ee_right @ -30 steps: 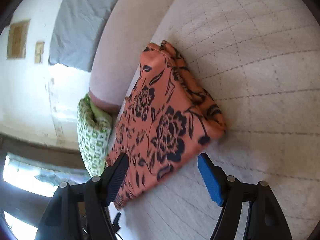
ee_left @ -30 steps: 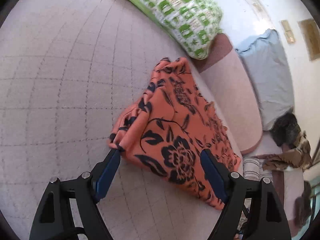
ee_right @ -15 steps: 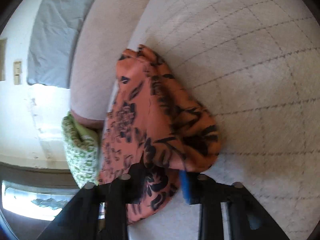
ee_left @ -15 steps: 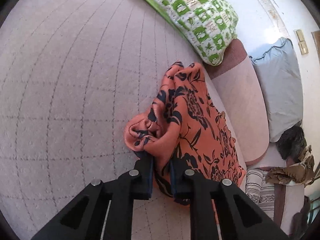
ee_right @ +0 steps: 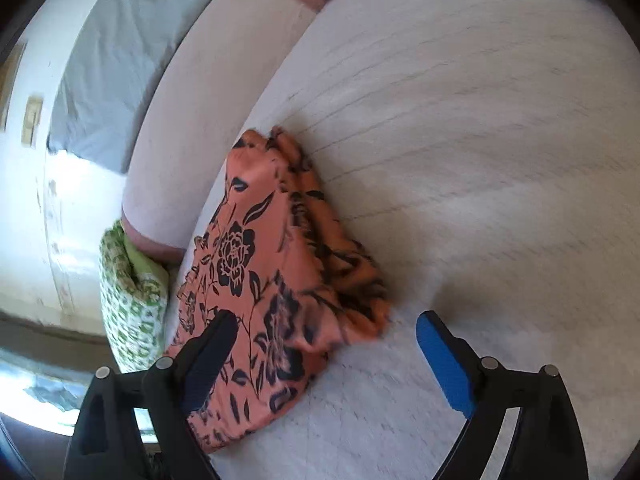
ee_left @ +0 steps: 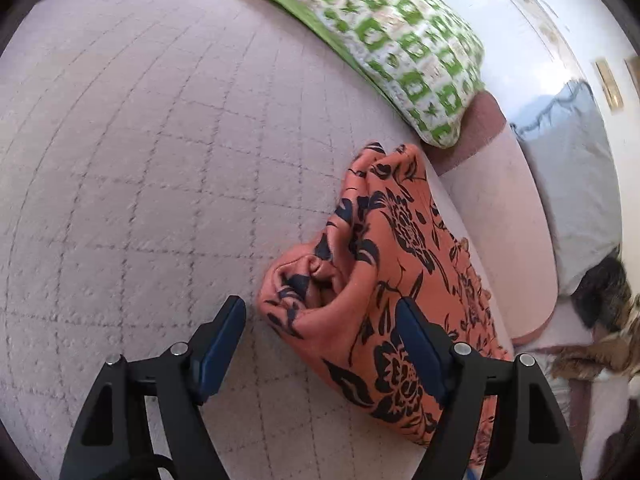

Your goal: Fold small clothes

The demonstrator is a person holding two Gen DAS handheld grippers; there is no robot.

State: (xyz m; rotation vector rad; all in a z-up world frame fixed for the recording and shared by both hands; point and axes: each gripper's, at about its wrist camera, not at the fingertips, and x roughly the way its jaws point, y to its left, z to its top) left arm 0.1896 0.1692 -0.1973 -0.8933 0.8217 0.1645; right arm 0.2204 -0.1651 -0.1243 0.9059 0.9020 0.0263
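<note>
garment: orange floral cloth (ee_left: 384,280) lies on the quilted bed cover (ee_left: 140,184), near the bed's edge, just short of the green-white pillow (ee_left: 400,52); we see it from the other side too (ee_right: 272,280)
left grip: our left gripper (ee_left: 320,336) has jaws opening, wide apart; bunched corner of the cloth sits between them, pads not pressing as far as we can tell
right grip: our right gripper (ee_right: 324,344) jaws opening too; opposite corner lies between them, blue pad well clear of the fabric, dark pad over the cloth but contact unclear (pic is blurry)
done so far: we judge the cloth is already folded into a compact multi-layer bundle, layers stacked along one edge
left to do: left-hand corner looks puckered & rumpled, so prob. a smoothing pass or one more fold; maybe move it aside
other clothes: some bundled items past the bed edge (ee_left: 600,320), can't tell if they're part of the job
risk: re-gripping could drag the layers apart
</note>
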